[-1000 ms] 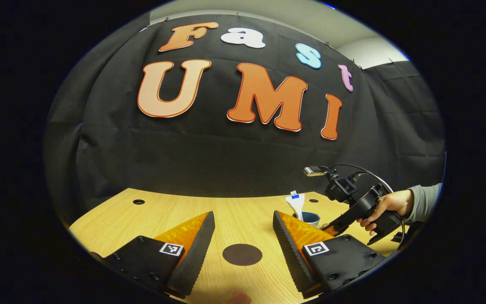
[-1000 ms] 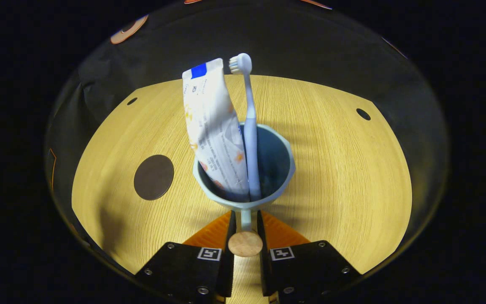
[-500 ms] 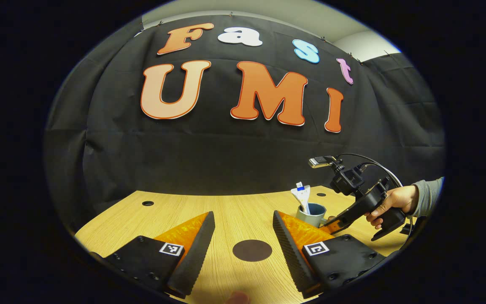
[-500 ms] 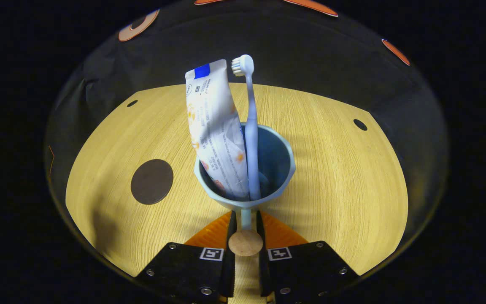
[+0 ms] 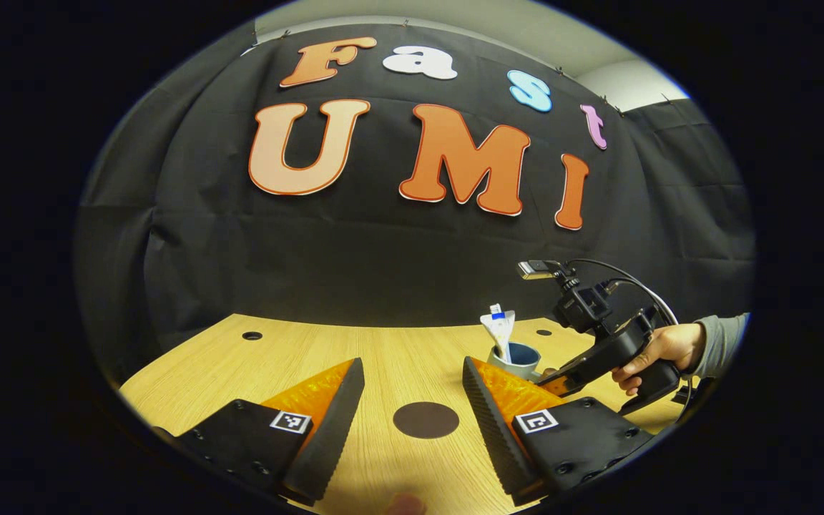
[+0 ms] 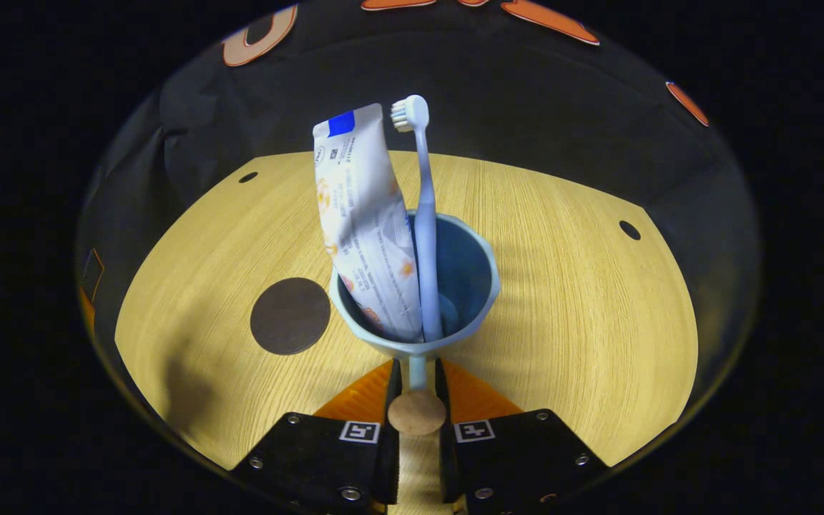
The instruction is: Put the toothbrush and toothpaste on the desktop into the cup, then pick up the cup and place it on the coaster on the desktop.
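Note:
In the right gripper view a pale blue cup (image 6: 480, 282) holds a white toothpaste tube (image 6: 362, 222) and a light blue toothbrush (image 6: 423, 214), both standing upright. My right gripper (image 6: 415, 375) is shut on the cup's handle (image 6: 417, 372), which ends in a round wooden knob, and carries the cup above the wooden desktop (image 6: 584, 300). The dark round coaster (image 6: 290, 315) lies to the cup's left. In the left gripper view my left gripper (image 5: 412, 386) is open just above the coaster (image 5: 425, 420); the cup (image 5: 516, 355) and right gripper (image 5: 555, 379) hang to the right.
A person's hand (image 5: 659, 350) in a grey sleeve holds the right gripper's grip, with a cable looping over it. Small round holes (image 6: 629, 229) mark the desktop near its far corners. The black cloth wall stands right behind the desk's back edge.
The right gripper has carried the cup leftward, closer to the coaster. The left gripper has stayed open in nearly the same place.

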Available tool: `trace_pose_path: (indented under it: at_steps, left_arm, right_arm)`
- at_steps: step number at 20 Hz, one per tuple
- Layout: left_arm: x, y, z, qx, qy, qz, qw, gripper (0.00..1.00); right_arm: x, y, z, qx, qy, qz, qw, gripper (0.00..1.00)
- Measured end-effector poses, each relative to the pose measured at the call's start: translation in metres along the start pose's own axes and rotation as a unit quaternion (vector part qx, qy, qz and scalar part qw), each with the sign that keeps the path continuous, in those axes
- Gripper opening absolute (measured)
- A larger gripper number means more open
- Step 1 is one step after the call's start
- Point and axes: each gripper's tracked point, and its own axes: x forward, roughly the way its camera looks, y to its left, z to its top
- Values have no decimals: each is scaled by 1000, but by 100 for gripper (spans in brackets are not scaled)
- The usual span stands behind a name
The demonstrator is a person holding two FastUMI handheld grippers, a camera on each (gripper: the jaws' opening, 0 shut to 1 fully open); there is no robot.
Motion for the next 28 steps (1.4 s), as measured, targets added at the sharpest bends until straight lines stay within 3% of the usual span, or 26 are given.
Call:
trace_pose_path:
  at_steps: [28]
  left_arm:
    - [-40, 56, -18, -32, 7, 59, 998, 88]
  right_arm:
    - [10, 0, 11, -94, -15, 66, 993, 23]
